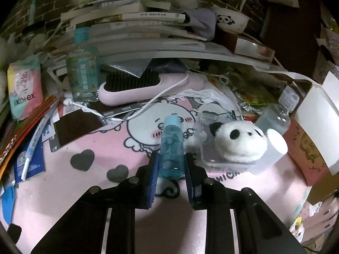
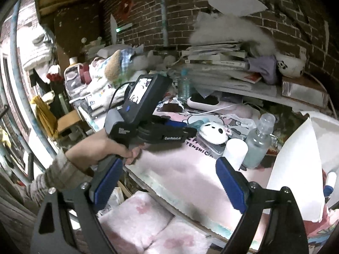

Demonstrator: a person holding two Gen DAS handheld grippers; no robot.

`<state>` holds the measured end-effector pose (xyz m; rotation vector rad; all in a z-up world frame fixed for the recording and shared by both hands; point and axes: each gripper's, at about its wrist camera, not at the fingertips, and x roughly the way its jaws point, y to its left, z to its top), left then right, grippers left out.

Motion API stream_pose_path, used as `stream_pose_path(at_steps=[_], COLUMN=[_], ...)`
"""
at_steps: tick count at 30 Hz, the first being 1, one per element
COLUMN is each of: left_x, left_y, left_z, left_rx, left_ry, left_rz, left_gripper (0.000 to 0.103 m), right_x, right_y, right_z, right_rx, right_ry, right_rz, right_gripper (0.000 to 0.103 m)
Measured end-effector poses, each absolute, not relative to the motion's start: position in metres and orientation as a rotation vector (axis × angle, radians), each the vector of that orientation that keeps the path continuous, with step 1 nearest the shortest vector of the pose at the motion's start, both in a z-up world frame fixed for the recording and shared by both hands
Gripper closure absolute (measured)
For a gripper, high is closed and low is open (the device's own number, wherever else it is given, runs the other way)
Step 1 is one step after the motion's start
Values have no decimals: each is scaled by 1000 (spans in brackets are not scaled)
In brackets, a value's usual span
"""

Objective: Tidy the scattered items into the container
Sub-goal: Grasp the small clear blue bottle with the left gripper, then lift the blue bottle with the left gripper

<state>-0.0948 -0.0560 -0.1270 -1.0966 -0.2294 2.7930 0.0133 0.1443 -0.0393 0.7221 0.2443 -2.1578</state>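
Left claw (image 1: 171,170) grips small blue bottle (image 1: 171,148) above pink tabletop (image 1: 84,190); right claw (image 2: 167,182) hangs spread wide, holding nothing.

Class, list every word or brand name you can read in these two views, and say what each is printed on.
"Kotex": pink and green pack at the desk's left edge.
"instax": black strip under the white cable.
"GenRobot.AI": side of the left hand-held gripper.
"TENSHIO…", cut off: pink desk mat.
Chinese print on the tall clear bottle and book spines: too blurred to read.
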Motion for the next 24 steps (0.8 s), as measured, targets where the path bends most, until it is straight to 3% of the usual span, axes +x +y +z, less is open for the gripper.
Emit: stream_pose_path(at_steps=[11, 24], left_x=[-8, -4], left_y=[-49, -43], left_z=[-134, -156], left_rx=[-972, -607], left_ry=[-229, -227], left_rz=[2863, 2975], left_gripper=[85, 84], right_x=[11, 6], right_y=[154, 152], right_z=[-42, -47], right_rx=[759, 777], right_ry=[199, 165], right_rz=[-2159, -2141], right_gripper=[15, 15])
